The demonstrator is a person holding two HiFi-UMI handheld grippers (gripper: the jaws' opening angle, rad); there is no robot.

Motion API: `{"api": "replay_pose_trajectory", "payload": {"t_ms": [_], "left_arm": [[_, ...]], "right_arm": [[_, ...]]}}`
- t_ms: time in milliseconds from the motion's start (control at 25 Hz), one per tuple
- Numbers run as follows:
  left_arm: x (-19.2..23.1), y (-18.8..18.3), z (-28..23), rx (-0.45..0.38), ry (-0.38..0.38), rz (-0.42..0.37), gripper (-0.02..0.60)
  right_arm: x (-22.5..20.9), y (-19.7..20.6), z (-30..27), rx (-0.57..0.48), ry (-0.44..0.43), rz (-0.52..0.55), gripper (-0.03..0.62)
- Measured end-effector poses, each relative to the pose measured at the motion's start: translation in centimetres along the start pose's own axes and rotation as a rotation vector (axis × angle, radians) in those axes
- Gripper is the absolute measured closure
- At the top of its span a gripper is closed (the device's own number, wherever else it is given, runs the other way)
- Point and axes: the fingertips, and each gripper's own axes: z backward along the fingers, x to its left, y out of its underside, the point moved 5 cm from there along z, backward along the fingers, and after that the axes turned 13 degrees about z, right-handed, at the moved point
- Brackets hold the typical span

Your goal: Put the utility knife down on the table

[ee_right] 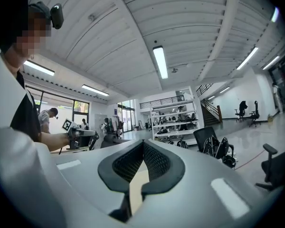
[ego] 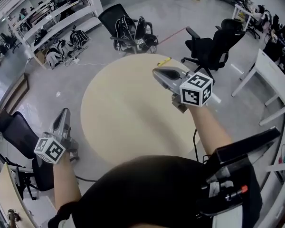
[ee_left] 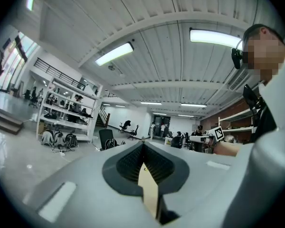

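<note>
At upper centre, what looks like the small yellow utility knife [ego: 164, 60] is lying on the round beige tabletop [ego: 118, 127]. Closed and empty, the left claw [ego: 65, 112] and right claw [ego: 156, 71] are hovering; placing looks finished, only moving clear remaining.

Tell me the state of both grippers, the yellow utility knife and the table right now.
Left gripper: jaws shut, nothing between them, held out past the table's left edge.
Right gripper: jaws shut, empty, held above the table.
Utility knife: lying flat near the table's far edge, touched by neither gripper; whether the blade is out is too small to tell.
Table: round, carrying the knife.
</note>
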Motion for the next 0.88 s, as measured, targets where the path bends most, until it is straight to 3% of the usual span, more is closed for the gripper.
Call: {"api": "replay_pose_trajectory", "payload": {"t_ms": [160,360,680,880], "left_arm": [[-1.3,1.0,4.0,-0.033,-0.043,-0.020,0.581],[-1.4,-0.2,8.3,-0.054,-0.049,-0.074,0.581],[3.1,-1.1,14.8,-0.056,-0.024,-0.086,0.581],[5.9,-0.1,17.1,-0.052,-0.020,-0.030,0.581]], "right_arm": [[2.6,0.3,-0.6,0.002,-0.071,-0.024,0.580],[7.2,-0.2,-3.0,0.011,-0.133,-0.031,0.580],[16.6,-1.2,-9.1,-0.045,-0.216,-0.124,0.580],[21.1,0.0,-12.2,-0.013,-0.278,-0.141,0.582]]}}
